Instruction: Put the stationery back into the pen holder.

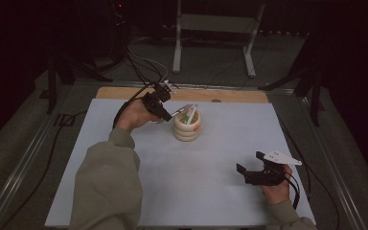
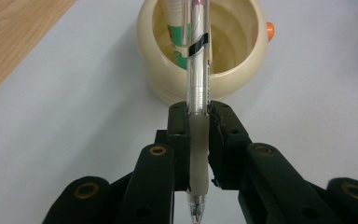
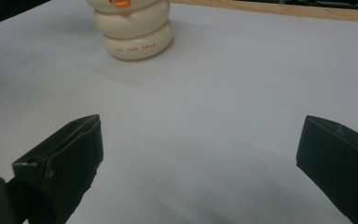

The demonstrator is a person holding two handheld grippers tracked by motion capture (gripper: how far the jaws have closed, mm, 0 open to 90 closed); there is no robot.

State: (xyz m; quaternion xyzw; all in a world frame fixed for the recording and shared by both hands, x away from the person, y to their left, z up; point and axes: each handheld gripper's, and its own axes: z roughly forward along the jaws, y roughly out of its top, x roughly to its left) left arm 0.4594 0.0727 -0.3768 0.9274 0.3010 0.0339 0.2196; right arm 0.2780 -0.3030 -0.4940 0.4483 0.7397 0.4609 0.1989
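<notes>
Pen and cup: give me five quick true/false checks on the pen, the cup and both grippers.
1. The left gripper is shut on the pen. True.
2. The pen lies flat on the table. False: it is held in the air, its far end over the mouth of the cup.
3. The cup already holds another item with green print. True.
4. The right gripper holds a marker. False: its fingers stand wide apart with nothing between them.
5. The cup is tipped on its side. False: it stands upright on the table.
</notes>
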